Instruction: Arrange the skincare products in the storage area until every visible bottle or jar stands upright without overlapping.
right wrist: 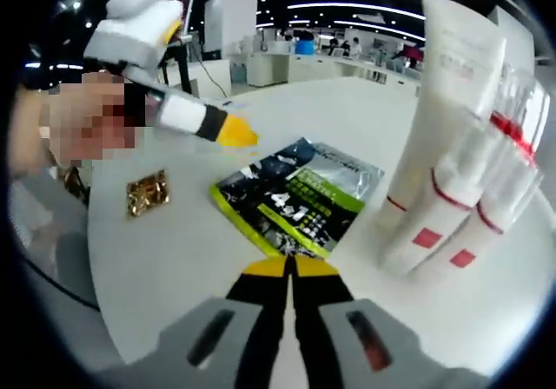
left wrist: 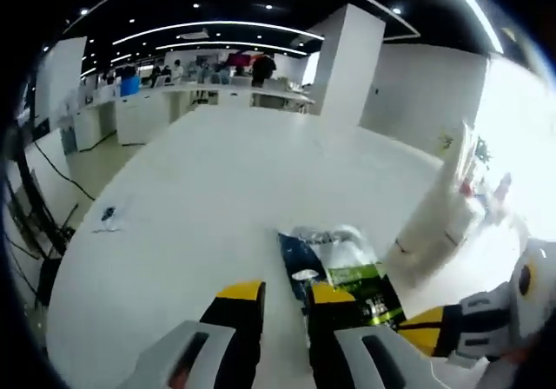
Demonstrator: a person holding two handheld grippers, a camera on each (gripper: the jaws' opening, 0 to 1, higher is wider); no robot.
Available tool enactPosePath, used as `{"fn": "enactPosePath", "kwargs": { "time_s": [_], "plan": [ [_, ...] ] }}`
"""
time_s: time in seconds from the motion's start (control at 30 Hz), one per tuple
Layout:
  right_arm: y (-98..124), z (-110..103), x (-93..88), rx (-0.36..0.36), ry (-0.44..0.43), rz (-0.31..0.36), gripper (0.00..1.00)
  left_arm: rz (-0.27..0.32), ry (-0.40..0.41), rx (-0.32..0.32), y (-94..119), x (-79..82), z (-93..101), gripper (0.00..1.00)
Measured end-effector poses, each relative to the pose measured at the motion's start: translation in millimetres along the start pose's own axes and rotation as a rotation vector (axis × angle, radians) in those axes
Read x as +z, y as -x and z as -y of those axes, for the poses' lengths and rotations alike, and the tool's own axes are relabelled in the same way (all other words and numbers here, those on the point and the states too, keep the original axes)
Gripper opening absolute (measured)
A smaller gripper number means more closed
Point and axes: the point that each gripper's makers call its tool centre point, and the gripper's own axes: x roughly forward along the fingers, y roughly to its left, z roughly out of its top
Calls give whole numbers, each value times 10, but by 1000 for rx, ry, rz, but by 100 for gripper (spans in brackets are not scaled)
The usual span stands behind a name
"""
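1. Left gripper view looks along the left claw [left wrist: 285,304], whose yellow-tipped jaws stand a little apart with bare white tabletop [left wrist: 217,189] showing in the gap; nothing is held between them.
2. Just ahead of the right jaw tip lies a flat sachet [left wrist: 334,263], dark blue and silver with a green band, resting on the tabletop and partly covered by that jaw.
3. At the lower right of the same view the right claw [left wrist: 426,330] comes in, its yellow tip close beside the sachet.
4. A small dark scrap [left wrist: 108,214] lies well apart on the tabletop's left side.
5. Right gripper view shows the right claw's own jaws pressed together at their yellow tips, gripping nothing, just short of the sachet's near edge.
6. There the sachet lies flat, its green-and-black face up with large print that is too blurred to read.
7. A small gold foil packet [right wrist: 147,192] lies to the sachet's left, apart from it.
8. Above the sachet hovers the left claw, clear of the tabletop.
9. At the right stand white tubes [right wrist: 452,189] with red bands and red squares, close together and leaning; whether they touch cannot be told.
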Motion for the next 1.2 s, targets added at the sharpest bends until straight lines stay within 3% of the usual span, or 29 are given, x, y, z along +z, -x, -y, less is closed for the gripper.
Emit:
{"fn": "enactPosePath", "kwargs": {
  "time_s": [0.07, 0.17, 0.3, 0.43, 0.53, 0.6, 0.7, 0.83, 0.87, 1.03, 1.07, 1.2],
  "plan": [
    [1, 4, 1, -2, 2, -4, 3, 42, -49, -10, 187, 185, -11, 20],
    [43, 42, -30, -27, -8, -62, 4, 112, -120, 3, 435, 380, -86, 20],
    [104, 55, 166, -39, -13, 39, 4, 102, -167, 8, 751, 404, -235, 20],
    [126, -180, 267, 80, -114, 75, 10, -64, -231, -70, 961, 49, -334, 17],
    [122, -412, 290, 185, -146, 79, 11, -196, -273, -96, 1063, -291, -429, 8],
    [126, -602, 318, 261, -187, 76, 13, -271, -260, -107, 1091, -489, -466, 2],
    [128, -857, 397, 347, -188, 87, 15, -419, -194, -193, 1107, -846, -398, 1],
    [104, -1075, 432, 401, -165, 77, 17, -430, -210, -229, 1036, -938, -365, 1],
    [77, -1182, 421, 421, -146, 58, 17, -469, -244, -238, 1017, -1012, -378, 1],
    [49, -1277, 401, 440, -125, 39, 17, -508, -277, -219, 988, -1072, -449, 1],
    [-1, -1371, 314, 438, -89, -8, 17, -510, -304, -193, 925, -1073, -528, 1],
    [-54, -1392, 274, 433, -91, -40, 17, -494, -310, -221, 908, -1099, -466, 1]
  ]
}}
